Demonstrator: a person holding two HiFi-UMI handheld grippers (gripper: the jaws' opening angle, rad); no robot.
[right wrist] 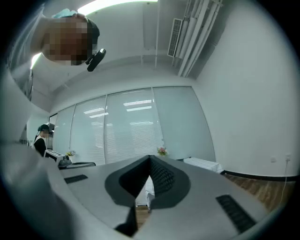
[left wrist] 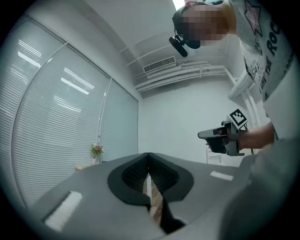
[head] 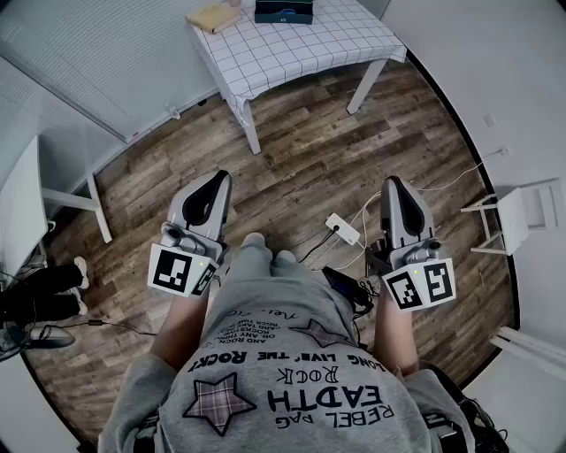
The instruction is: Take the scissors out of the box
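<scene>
Left gripper (head: 215, 181): jaws closed tip to tip, nothing between them, held level at the person's waist.
Right gripper (head: 395, 184): likewise closed and empty.
Box (head: 284, 11): dark, on the checked-cloth desk (head: 301, 53), well apart from both grippers.
Scissors: cannot be made out, possibly inside the box.
Power strip (head: 342, 228): on the wooden floor (head: 301, 168).

Open wood floor (head: 301, 168) ahead up to the table (head: 292, 44), power strip (head: 343, 228) lying midway — stool (head: 517, 212) off right
</scene>
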